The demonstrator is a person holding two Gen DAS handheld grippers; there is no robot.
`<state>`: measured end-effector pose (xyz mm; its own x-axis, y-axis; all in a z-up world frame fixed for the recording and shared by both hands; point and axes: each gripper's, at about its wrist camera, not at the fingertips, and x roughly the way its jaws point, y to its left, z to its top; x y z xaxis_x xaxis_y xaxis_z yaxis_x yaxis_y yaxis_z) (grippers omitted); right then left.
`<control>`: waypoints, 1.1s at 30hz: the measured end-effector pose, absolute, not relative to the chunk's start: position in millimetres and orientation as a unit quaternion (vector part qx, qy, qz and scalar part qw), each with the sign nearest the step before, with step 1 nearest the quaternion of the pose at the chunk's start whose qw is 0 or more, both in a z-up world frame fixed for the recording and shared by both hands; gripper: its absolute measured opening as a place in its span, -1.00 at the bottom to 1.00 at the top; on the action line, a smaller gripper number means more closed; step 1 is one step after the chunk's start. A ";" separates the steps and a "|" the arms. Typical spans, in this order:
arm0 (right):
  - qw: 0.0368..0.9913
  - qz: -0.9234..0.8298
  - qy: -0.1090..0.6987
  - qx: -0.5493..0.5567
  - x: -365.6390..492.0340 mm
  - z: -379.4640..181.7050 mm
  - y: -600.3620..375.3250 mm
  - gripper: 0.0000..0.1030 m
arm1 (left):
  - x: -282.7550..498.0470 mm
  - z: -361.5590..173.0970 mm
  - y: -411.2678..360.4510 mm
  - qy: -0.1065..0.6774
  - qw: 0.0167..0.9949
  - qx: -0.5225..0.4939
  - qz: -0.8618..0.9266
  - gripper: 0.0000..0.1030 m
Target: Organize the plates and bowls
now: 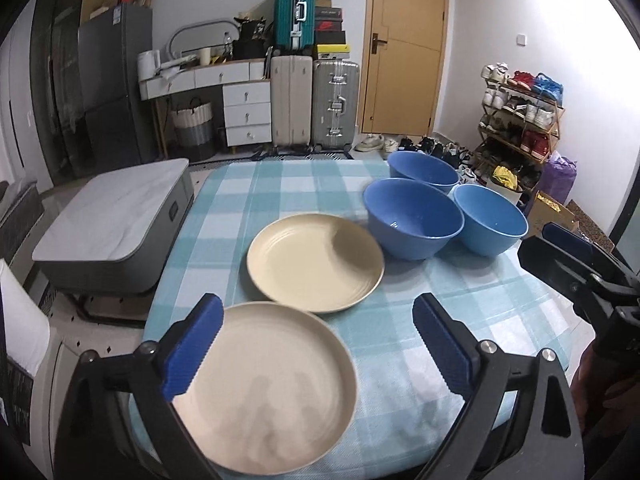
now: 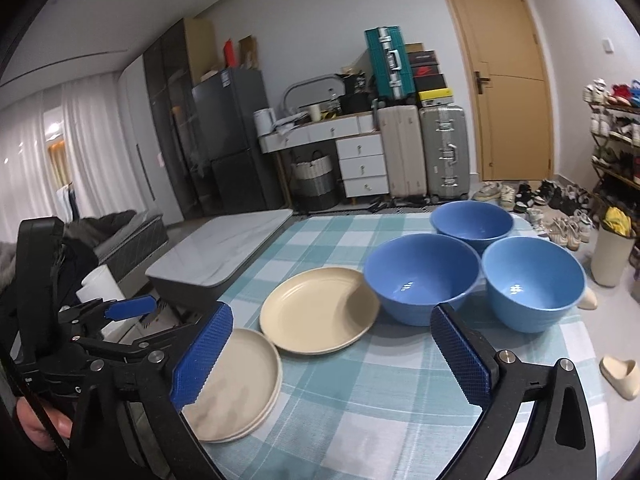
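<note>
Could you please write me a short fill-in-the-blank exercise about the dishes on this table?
1. The number of blue bowls on the checked tablecloth is ____.
2. The cream plates lie to the ____ of the bowls.
3. Both the left gripper and the right gripper have their jaws ____.
4. No bowl is yet ____ inside another.

Missing words: three; left; open; stacked

A teal-and-white checked tablecloth (image 1: 304, 184) covers the table. At its 10 o'clock stands a low grey marble-topped table (image 1: 116, 216). Against the far wall at 12 o'clock, a white drawer unit (image 1: 246, 110) sits beside a beige suitcase (image 1: 291, 100) and a silver suitcase (image 1: 335, 104), a teal suitcase (image 1: 294, 12) stacked above. A wooden door (image 1: 404, 44) is at 1 o'clock, a shoe rack (image 1: 520, 128) at 2 o'clock, a dark fridge (image 2: 232, 136) at 11 o'clock.
</note>
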<state>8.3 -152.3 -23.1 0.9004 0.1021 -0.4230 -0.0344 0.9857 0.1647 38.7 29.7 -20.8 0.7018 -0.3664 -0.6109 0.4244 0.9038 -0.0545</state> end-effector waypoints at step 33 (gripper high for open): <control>0.977 0.000 0.197 0.079 2.2 -21.4 -166.6 0.98 | 41.6 -34.4 9.9 0.342 0.911 0.047 -0.226 0.88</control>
